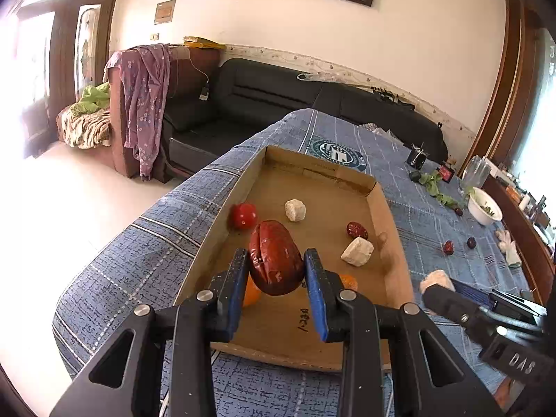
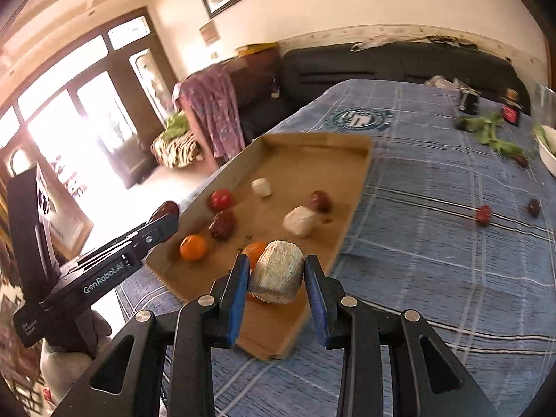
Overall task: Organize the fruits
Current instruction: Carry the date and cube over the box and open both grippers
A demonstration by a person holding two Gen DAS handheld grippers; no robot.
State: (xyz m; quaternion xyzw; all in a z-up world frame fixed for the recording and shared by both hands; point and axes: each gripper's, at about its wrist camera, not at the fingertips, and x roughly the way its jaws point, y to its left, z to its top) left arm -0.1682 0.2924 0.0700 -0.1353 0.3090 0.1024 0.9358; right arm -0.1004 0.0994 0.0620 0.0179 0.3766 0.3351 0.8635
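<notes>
while left tongs (image 1: 276, 271) grip red date (image 1: 274, 259), right tongs (image 2: 277, 274) clamp pale chunk (image 2: 278, 272).

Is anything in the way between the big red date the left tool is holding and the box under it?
Nothing visible blocks it. The left tool grips the red date above the cardboard tray, with bare floor just ahead. An orange fruit sits close beneath on the left and a tomato farther on, so lowering straight risks bumping the orange.
</notes>
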